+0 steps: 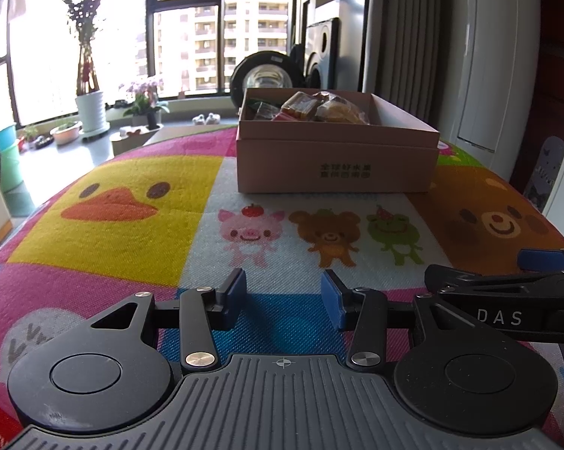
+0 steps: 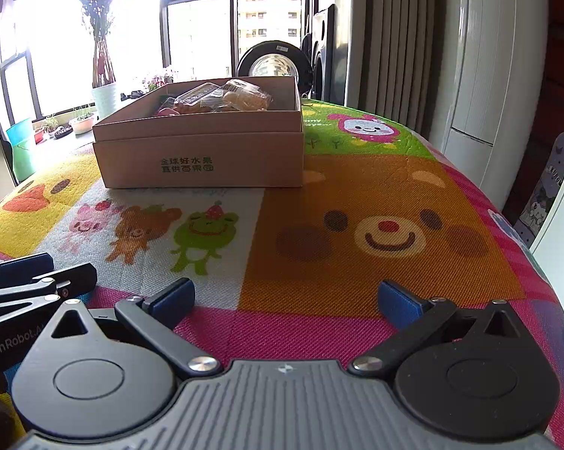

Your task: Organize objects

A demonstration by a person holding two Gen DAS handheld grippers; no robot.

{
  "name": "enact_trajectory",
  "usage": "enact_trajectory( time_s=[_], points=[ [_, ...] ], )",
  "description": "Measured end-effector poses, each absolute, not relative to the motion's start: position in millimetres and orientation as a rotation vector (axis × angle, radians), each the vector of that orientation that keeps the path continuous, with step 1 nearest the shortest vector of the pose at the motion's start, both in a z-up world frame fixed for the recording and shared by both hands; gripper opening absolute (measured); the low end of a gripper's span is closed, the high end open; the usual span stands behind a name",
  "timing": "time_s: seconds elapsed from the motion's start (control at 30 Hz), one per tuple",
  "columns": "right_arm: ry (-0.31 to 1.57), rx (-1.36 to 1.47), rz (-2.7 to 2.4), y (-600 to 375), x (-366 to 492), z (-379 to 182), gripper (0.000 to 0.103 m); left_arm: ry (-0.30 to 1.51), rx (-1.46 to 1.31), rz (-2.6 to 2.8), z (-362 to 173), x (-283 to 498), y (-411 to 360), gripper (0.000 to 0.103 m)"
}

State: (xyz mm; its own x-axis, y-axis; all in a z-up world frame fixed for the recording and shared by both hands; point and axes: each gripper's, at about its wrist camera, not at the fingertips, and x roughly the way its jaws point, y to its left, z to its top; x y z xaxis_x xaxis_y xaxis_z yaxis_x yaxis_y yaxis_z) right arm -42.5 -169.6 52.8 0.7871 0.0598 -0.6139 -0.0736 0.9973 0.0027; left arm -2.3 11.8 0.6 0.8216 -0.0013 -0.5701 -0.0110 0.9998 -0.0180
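The left tongs (image 1: pixel 283 296) hover low over the near edge of the worktop (image 1: pixel 131 202), which is covered by a cartoon-animal mat; the blue pads stand moderately apart with nothing between them. Further in, toward the far edge and roughly mid-width, sits the open cardboard box (image 1: pixel 336 161), resting flat with wrapped snack packets (image 1: pixel 312 107) piled inside it. To the right, the right tongs (image 2: pixel 285 300) are spread wide, noticeably wider than the left pair, and also grip nothing; they hang over the near right part of the worktop, just beside the left tongs.

Judging by how things lie, the tidying looks close to finished or not yet started: every packet in sight is already in the box, and the mat around it shows no loose items. What remains cannot be told from these views.
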Motion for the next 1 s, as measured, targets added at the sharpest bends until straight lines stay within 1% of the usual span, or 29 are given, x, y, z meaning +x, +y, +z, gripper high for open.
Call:
enact_trajectory(
  time_s=[1.0],
  points=[
    [0.661, -0.021, 0.072, -169.4, -42.7, 52.4, 0.103, 0.608, -0.017, 0.009, 3.3, -5.5, 5.3, 0.049]
  ],
)
